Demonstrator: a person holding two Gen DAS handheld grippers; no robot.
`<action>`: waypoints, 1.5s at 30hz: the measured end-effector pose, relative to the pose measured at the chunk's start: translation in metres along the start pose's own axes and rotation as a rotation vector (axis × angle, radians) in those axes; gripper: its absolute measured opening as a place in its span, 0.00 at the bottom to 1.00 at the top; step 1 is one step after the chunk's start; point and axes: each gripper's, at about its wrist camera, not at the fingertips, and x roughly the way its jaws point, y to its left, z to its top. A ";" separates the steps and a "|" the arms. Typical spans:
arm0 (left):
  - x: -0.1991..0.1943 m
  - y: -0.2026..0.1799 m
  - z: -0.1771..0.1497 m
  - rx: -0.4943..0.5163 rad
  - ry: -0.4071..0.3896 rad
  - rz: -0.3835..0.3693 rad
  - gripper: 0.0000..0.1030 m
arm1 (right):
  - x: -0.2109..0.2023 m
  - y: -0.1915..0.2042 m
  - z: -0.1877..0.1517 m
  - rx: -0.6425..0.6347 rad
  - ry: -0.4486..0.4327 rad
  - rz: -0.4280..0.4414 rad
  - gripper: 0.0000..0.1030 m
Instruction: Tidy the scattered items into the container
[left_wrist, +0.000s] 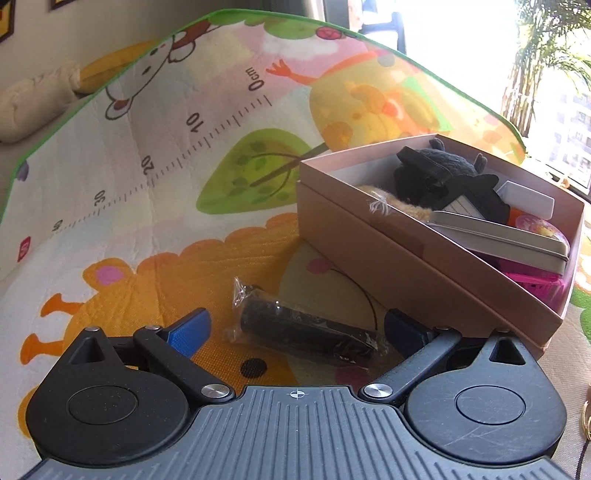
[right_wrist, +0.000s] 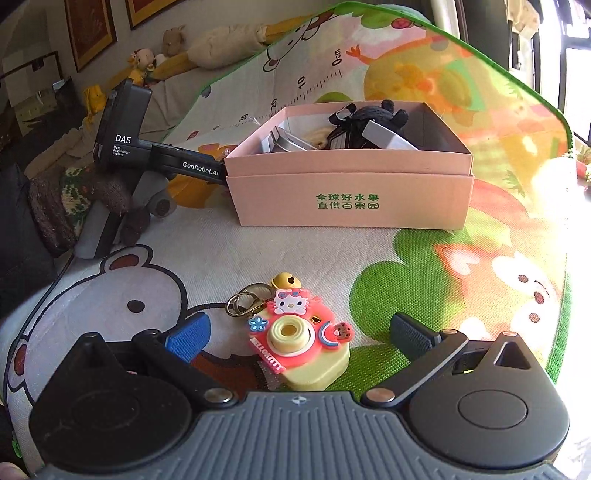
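Observation:
A black cylinder in clear plastic wrap (left_wrist: 303, 328) lies on the cartoon play mat, between the fingers of my open left gripper (left_wrist: 295, 332). A pink cardboard box (left_wrist: 417, 236) stands just right of it, holding a black plush toy (left_wrist: 436, 166), a metal tin (left_wrist: 506, 236) and other items. In the right wrist view a red and yellow Hello Kitty toy camera keychain (right_wrist: 301, 341) lies on the mat between the fingers of my open right gripper (right_wrist: 299, 339). The box (right_wrist: 351, 199) stands beyond it, with the left gripper's body (right_wrist: 125, 140) at its left.
The play mat (left_wrist: 155, 177) has a green border and a printed ruler. Cushions and plush toys (right_wrist: 207, 44) lie beyond the mat's far left edge. A window with plants (left_wrist: 546, 74) is at the right.

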 end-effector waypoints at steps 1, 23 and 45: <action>-0.002 -0.002 -0.001 0.000 0.000 0.011 0.81 | 0.000 0.000 0.000 -0.003 0.001 -0.003 1.00; -0.134 -0.078 -0.081 -0.036 0.072 -0.081 0.81 | 0.007 0.015 0.000 -0.110 0.052 -0.065 1.00; -0.153 -0.085 -0.107 -0.041 0.109 0.014 0.98 | -0.029 -0.032 -0.003 -0.188 -0.025 -0.433 1.00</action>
